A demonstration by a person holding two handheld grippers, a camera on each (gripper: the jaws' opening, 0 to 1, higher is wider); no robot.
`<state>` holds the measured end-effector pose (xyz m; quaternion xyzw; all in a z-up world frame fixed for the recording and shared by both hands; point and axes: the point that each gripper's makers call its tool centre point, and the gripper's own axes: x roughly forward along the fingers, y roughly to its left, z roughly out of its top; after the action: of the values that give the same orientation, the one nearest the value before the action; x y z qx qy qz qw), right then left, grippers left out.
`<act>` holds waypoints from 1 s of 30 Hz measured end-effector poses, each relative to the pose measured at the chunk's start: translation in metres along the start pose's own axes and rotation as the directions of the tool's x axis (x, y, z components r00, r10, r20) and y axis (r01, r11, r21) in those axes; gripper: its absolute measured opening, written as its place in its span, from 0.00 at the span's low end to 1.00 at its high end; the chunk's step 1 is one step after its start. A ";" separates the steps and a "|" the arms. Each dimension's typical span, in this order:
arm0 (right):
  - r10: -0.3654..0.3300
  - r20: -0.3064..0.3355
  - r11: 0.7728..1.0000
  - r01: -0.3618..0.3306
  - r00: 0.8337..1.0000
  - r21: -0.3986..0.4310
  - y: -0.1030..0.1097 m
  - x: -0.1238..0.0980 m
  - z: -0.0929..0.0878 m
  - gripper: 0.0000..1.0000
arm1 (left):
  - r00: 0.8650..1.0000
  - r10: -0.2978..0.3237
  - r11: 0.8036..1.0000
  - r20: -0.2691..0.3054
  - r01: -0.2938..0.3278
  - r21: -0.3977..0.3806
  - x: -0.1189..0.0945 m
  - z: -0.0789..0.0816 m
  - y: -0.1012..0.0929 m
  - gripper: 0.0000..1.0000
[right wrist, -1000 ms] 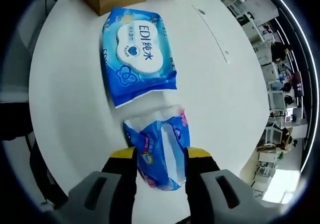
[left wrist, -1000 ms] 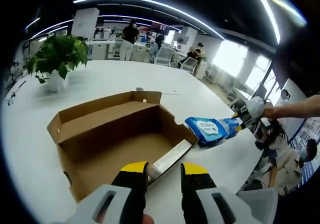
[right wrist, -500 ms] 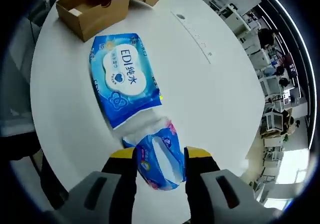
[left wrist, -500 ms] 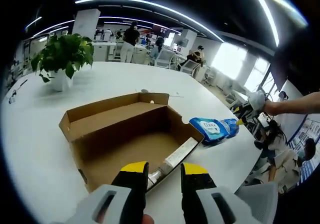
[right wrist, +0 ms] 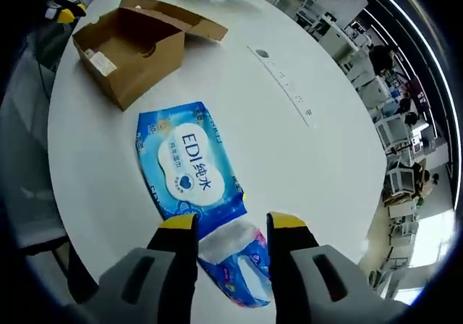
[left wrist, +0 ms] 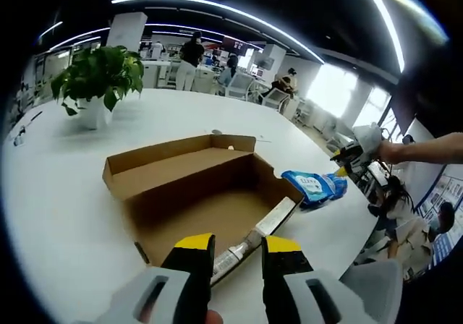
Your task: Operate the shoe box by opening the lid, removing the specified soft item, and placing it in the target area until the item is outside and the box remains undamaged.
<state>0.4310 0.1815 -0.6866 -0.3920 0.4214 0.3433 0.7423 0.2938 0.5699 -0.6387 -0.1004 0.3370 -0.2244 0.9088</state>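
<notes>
Right, lid's open, wipes pack (right wrist: pixel 189 166) out on counter (right wrist: pixel 289 150), box (left wrist: pixel 206 194) looks intact; right tool (right wrist: pixel 226 226) spread over tissue pack (right wrist: pixel 235 262), left tool (left wrist: pixel 237 246) gapes empty.

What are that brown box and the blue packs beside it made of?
The box looks like plain brown cardboard, matt, with folded flaps and a white label on one end. The wipes pack seems to be soft glossy plastic film: it shines and carries printed lettering. The smaller pack between the right gripper's jaws looks like crinkled printed film too.
</notes>
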 end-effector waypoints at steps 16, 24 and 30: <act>0.088 0.123 0.993 -0.078 0.988 -0.085 0.044 0.023 0.108 0.35 | 0.999 0.037 0.998 0.011 -0.036 -0.054 -0.019 -0.013 0.028 0.26; 0.134 0.159 0.984 -0.112 0.978 -0.139 0.070 0.027 0.145 0.35 | 0.999 0.049 0.996 0.007 -0.048 -0.081 -0.026 -0.023 0.035 0.26; 0.152 0.162 0.978 -0.125 0.975 -0.165 0.081 0.028 0.157 0.36 | 0.998 0.063 0.994 0.009 -0.062 -0.092 -0.032 -0.025 0.042 0.26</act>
<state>0.4309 0.3605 -0.6825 -0.3860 0.3539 0.4586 0.7179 0.2706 0.6217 -0.6532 -0.1327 0.3444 -0.1795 0.9119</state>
